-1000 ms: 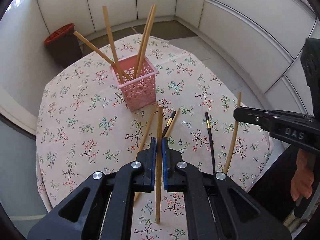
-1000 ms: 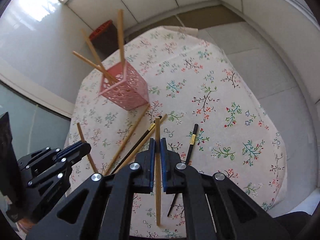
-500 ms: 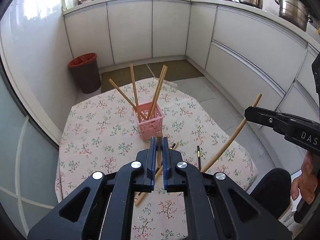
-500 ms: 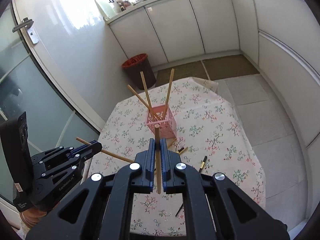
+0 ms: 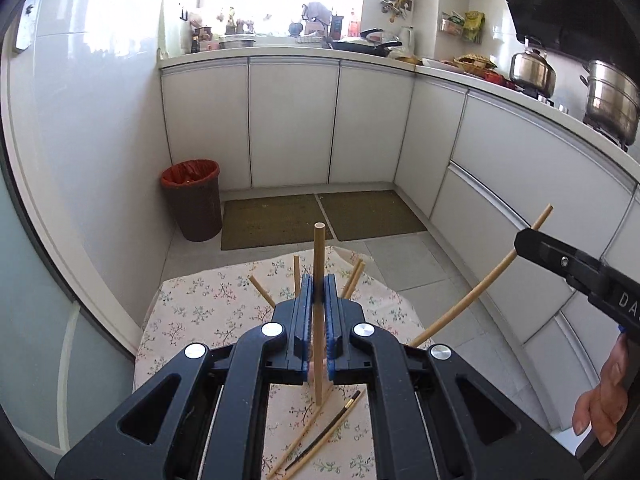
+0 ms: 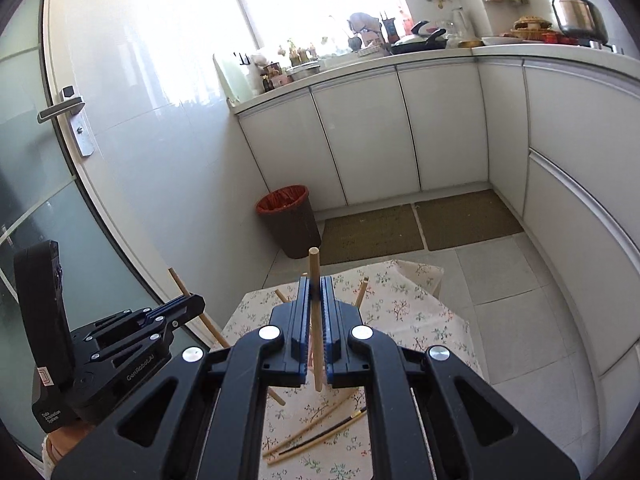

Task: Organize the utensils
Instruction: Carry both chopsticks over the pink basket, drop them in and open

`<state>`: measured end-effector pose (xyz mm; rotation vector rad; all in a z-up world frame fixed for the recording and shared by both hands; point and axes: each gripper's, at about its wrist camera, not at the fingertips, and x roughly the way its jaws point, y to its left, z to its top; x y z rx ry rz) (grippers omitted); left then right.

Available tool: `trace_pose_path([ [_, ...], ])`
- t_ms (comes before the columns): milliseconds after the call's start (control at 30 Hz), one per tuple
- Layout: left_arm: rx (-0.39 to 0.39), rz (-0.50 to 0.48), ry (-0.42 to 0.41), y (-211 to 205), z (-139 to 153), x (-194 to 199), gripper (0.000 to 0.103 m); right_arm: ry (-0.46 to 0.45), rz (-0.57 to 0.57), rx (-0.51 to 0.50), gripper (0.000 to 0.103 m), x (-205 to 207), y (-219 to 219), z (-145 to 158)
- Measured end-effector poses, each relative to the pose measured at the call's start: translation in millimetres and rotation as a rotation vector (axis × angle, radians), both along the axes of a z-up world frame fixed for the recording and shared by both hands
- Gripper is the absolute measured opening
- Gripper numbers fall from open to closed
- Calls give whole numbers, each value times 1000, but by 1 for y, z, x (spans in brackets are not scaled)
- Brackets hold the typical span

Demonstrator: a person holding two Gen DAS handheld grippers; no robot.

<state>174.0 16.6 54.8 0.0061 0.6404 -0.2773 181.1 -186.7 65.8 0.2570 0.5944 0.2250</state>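
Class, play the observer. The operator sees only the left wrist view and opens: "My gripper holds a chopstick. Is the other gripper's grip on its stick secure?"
Observer: Yes. The right gripper is shut on a wooden chopstick, which stands upright between its pads.
Operator: How does mine look from over there?
Observer: The left gripper holds the left chopstick at a slant, and it pokes out above and below the fingers.
Operator: Anything beyond my left edge?
Observer: A glass door with a metal handle.
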Motion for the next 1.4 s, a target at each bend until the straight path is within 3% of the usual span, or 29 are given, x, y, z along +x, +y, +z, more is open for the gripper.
trace_pose_path([
  [200, -4, 26, 19, -10, -11, 40, 5, 13, -15, -11, 6, 39, -1, -14],
  [500, 21, 7, 141, -23, -63, 84, 8, 58, -21, -16, 6, 83, -2, -47],
  [533, 19, 6, 148, -22, -67, 84, 19, 62, -21, -15, 6, 86, -1, -50],
  [600, -17, 8, 140, -17, -67, 84, 32, 70, -19, -13, 6, 90, 0, -56],
  [767, -102, 51, 86, 3, -47, 76, 34, 77, -12, -28, 6, 96, 8, -67],
  [867, -141, 94, 54, 20, -39, 68, 41, 82, -5, -35, 6, 100, 14, -74],
  [1100, -172, 145, 100, 44, -62, 63, 48, 115, 11, -75, 6, 112, 35, -114],
  [1233, -125, 191, 129, 49, -85, 60, 50, 142, 3, -116, 9, 113, 44, -131],
  [1400, -63, 190, 105, 44, -85, 49, 53, 75, -42, -152, 15, 94, 41, -112],
])
